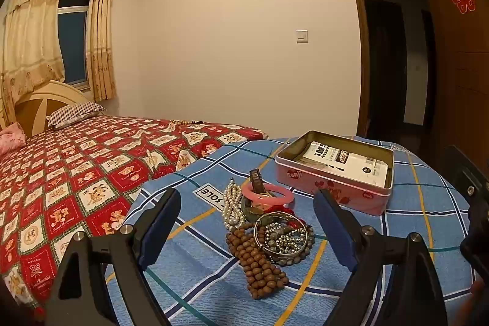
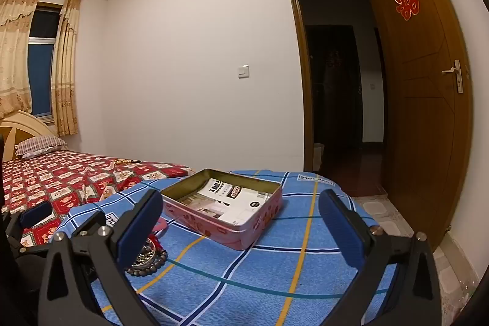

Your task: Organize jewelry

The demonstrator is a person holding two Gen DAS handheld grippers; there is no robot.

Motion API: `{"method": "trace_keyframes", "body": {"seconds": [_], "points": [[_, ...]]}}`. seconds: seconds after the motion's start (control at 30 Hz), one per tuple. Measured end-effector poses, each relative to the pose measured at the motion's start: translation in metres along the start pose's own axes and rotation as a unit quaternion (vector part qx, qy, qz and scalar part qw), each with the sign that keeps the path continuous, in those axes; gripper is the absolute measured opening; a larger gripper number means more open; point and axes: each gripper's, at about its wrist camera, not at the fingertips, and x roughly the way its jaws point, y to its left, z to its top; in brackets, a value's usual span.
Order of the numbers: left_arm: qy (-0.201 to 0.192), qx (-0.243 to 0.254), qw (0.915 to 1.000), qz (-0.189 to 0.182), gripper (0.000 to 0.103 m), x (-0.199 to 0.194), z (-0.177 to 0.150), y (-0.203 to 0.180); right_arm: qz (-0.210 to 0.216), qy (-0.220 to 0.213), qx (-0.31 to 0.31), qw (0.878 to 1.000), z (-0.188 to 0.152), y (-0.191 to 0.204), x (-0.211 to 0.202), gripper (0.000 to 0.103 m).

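Note:
A heap of jewelry lies on the blue plaid cloth (image 1: 198,280): a brown wooden bead bracelet (image 1: 258,265), a pearl strand (image 1: 232,206), a pink bangle (image 1: 267,195) with a watch (image 1: 256,181) propped in it, and metal bangles with grey beads (image 1: 284,237). My left gripper (image 1: 247,214) stands open just in front of the heap, with nothing pressed between its pads. A pink tin (image 1: 336,173) with no lid holds a printed white packet (image 1: 351,162). My right gripper (image 2: 241,219) is open in front of the tin (image 2: 226,210). Its left finger hides most of the jewelry (image 2: 149,260).
The cloth covers a round-edged surface beside a bed with a red patterned cover (image 1: 76,173). A string of beads (image 1: 180,122) lies far off on the bed. To the right are an open wooden door (image 2: 428,81), a dark doorway and tiled floor (image 2: 385,216).

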Motion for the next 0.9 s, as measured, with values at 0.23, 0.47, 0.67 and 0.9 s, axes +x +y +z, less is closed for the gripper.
{"method": "trace_keyframes", "body": {"seconds": [0.23,0.47,0.67,0.9], "points": [[-0.003,-0.003,1.0000,-0.002,0.089,0.0039,-0.0002,0.0032,0.000,-0.003,0.000,1.000,-0.0005,-0.0003,0.0000,0.103],[0.000,0.001,1.0000,0.000,0.089,0.0020,-0.0009,-0.0016,0.000,-0.002,0.000,1.000,-0.0005,-0.0005,-0.0002,0.103],[0.000,0.002,1.0000,0.000,0.089,0.0024,-0.0006,-0.0024,0.000,-0.002,0.001,1.000,-0.0004,-0.0008,-0.0004,0.103],[0.000,0.002,1.0000,0.000,0.089,0.0023,-0.0027,-0.0004,0.000,-0.002,0.001,1.000,-0.0005,-0.0012,0.0001,0.103]]}}
